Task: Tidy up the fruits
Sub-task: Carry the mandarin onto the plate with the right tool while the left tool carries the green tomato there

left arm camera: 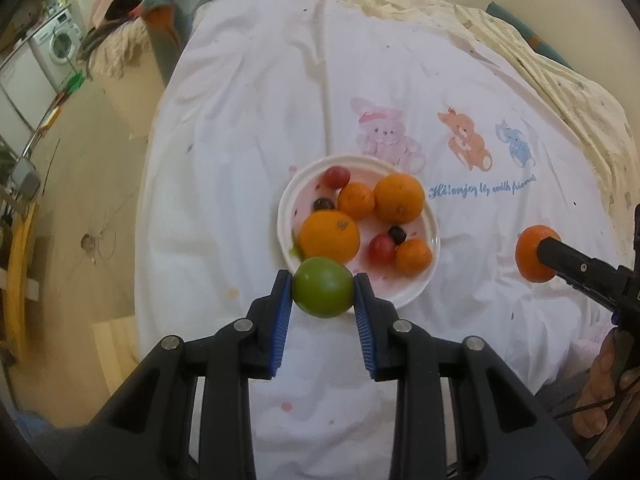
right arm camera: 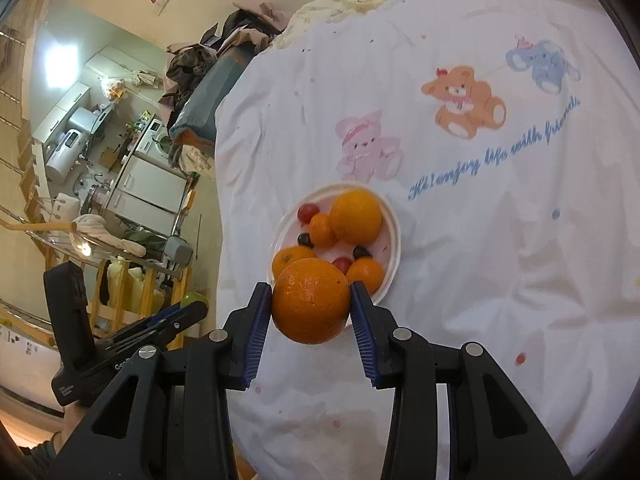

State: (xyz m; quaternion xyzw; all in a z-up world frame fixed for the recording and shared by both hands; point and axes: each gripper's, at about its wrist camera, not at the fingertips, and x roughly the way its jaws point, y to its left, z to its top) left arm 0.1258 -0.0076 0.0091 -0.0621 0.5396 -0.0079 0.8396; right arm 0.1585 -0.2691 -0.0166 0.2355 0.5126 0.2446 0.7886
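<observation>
Left gripper [left arm camera: 323,294]: clamped on green fruit [left arm camera: 323,293] across its widest part, held just at near rim of white plate [left arm camera: 434,236]. Right gripper [right arm camera: 310,306]: clenched on large orange [right arm camera: 311,305] at mid-girth, carried above cloth near plate's near edge. Plate contents: three larger oranges, one small orange, two cherry tomatoes [left arm camera: 336,177], two dark grapes [left arm camera: 323,204]. Judged firm, round, smooth-skinned, moderately heavy; prone to roll once released; grip across equator best. Tomatoes and grapes judged soft, easily bruised. Open room on plate scant: bare patch at centre and right side only. Bedsheet [left arm camera: 248,128] rumpled and soft, plate possibly unsteady; sheet's left edge dropping to floor close by.
</observation>
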